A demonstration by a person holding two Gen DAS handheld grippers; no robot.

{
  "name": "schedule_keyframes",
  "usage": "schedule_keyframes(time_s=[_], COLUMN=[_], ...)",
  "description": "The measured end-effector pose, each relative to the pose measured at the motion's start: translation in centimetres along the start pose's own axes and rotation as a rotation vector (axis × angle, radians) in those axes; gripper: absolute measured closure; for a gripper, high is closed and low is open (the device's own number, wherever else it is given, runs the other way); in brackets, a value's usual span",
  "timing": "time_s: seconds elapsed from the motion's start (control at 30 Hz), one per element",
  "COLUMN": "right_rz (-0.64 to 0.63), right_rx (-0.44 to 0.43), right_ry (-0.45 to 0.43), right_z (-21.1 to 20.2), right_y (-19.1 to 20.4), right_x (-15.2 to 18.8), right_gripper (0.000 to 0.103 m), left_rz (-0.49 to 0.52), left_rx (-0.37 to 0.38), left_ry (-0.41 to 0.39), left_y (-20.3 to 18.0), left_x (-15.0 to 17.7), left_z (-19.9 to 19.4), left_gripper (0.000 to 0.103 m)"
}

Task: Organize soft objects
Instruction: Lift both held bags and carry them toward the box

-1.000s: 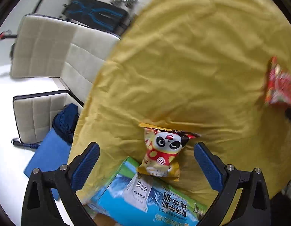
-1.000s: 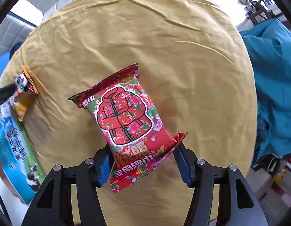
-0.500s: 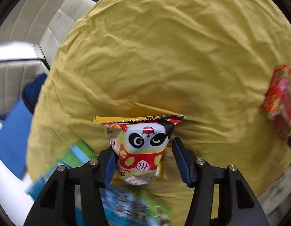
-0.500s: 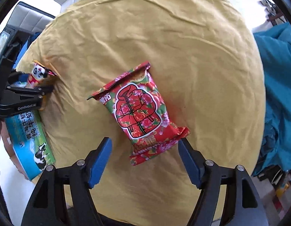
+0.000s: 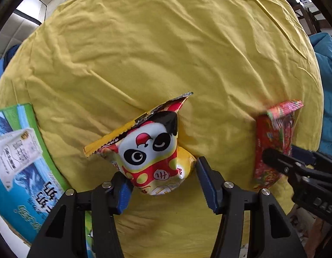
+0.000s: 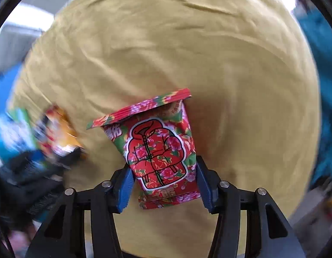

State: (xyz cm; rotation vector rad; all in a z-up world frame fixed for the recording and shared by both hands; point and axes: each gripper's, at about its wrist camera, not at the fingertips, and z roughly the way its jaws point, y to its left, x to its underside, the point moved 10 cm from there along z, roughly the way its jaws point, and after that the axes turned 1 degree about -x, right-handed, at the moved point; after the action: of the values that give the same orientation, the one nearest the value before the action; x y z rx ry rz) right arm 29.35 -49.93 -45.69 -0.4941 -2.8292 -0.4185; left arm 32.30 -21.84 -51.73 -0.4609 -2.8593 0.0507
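Snack packets are what we hold, one in each gripper, both over a round surface draped in a wrinkled yellow cloth that fills most of both wrist views.

At the left edge of that surface we see a blue and green milk carton box lying flat, its printed face up, partly over the rim of the cloth. Beyond the right rim a teal fabric shows, and white padded seating sits past the far left.

Our right gripper is clamped on the red floral packet, the blue pads pressed against its two sides near the lower end; the sealed top edge points away from us. From the left wrist view the same packet appears at the right side of the cloth, seen edge-on with the black right gripper body against it.

Our left gripper is clamped on the panda packet, which tilts with its crimped yellow top edge slanting up to the right. The left pad presses its lower left corner; the right pad sits just beside its yellow side, and we cannot tell whether it touches. In the right wrist view this packet is only a blur at the left.
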Motion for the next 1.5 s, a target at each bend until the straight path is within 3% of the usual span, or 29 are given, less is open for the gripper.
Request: schedule_keyframes(time_s=[0.07,0.17,0.27,0.33,0.4,0.5,0.8,1.03,1.13,1.17,1.27,1.37,1.5], right_rz=[0.012,-0.015,-0.028,-0.034,-0.037,-0.047,-0.03,-0.056,-0.066,-0.072,-0.078,-0.079,-0.064], right_rx=[-0.051,0.026,0.058,0.102,0.141,0.179,0.149,0.13,0.148,0.164,0.181,0.201,0.201], right_ry=[0.007,-0.044,-0.049,-0.062,-0.09,-0.112,-0.149,-0.206,-0.211,-0.206,-0.182,-0.174,-0.166], right_z=[-0.3,-0.9,-0.3,1.4,1.4,1.0,1.4,-0.9,-1.1,-0.9,0.2,2.7,5.7], right_y=[-0.1,-0.9,-0.6,-1.2,-1.2,-1.0,1.4,2.9,3.0,3.0,3.9,3.8,6.1], right_x=[0.2,-0.5,-0.8,-0.6,-0.3,0.5,4.8,8.8,9.4,9.6,9.7,7.5,6.3], right_gripper=[0.047,0.037,0.037,0.039,0.054,0.056,0.059,0.059,0.059,0.059,0.059,0.059,0.059], left_rz=[-0.006,-0.024,-0.039,-0.036,-0.031,-0.03,-0.041,-0.011,0.019,0.01,0.016,0.026,0.026], left_rx=[0.013,0.023,0.032,0.03,0.023,0.007,0.019,0.049,0.067,0.087,0.086,0.078,0.05], left_ry=[0.004,0.003,-0.016,-0.024,-0.037,-0.075,-0.156,-0.234,-0.197,-0.196,-0.122,-0.104,-0.078], left_y=[-0.1,0.5,1.5,1.1,0.8,-0.2,-0.9,-2.3,-2.8,-2.8,-3.1,-2.9,-2.3], left_x=[0.2,-0.2,-0.5,-1.0,-1.1,-0.5,1.7,5.8,6.8,7.1,7.1,6.5,5.1], left_z=[0.5,1.3,1.5,1.1,0.6,-0.2,-2.9,-6.0,-5.7,-5.6,-3.1,-2.1,0.1], left_gripper=[0.05,0.048,0.049,0.05,0.055,0.059,0.064,0.068,0.066,0.06,0.053,0.046,0.046])
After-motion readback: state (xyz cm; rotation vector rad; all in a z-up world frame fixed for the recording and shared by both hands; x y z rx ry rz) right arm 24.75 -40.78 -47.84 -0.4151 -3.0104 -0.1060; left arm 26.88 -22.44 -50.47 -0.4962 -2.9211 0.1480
